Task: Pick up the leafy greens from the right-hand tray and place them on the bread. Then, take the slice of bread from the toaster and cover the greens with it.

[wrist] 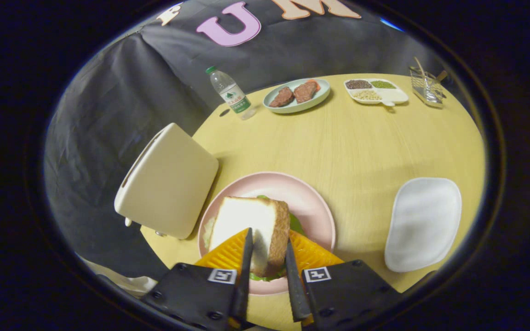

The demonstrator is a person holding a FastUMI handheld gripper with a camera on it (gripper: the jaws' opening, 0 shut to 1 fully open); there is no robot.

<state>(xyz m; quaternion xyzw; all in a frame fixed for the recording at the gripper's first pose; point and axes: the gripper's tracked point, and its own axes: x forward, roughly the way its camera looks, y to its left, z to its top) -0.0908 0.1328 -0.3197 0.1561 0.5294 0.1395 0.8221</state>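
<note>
My gripper is shut on a slice of bread, both fingers pressing its sides. The slice is tilted, white face showing and brown crust toward the right finger, and it hangs over the pink plate. Under it, bits of leafy greens peek out on the plate, with another green edge below the slice near the fingers. The bottom bread beneath is mostly hidden. The cream toaster stands just left of the plate. The white right-hand tray lies to the right of the plate.
At the table's far side stand a water bottle, a pale green plate with meat pieces, a divided white dish of grains and a wire holder. The round wooden table edge runs close behind the toaster.
</note>
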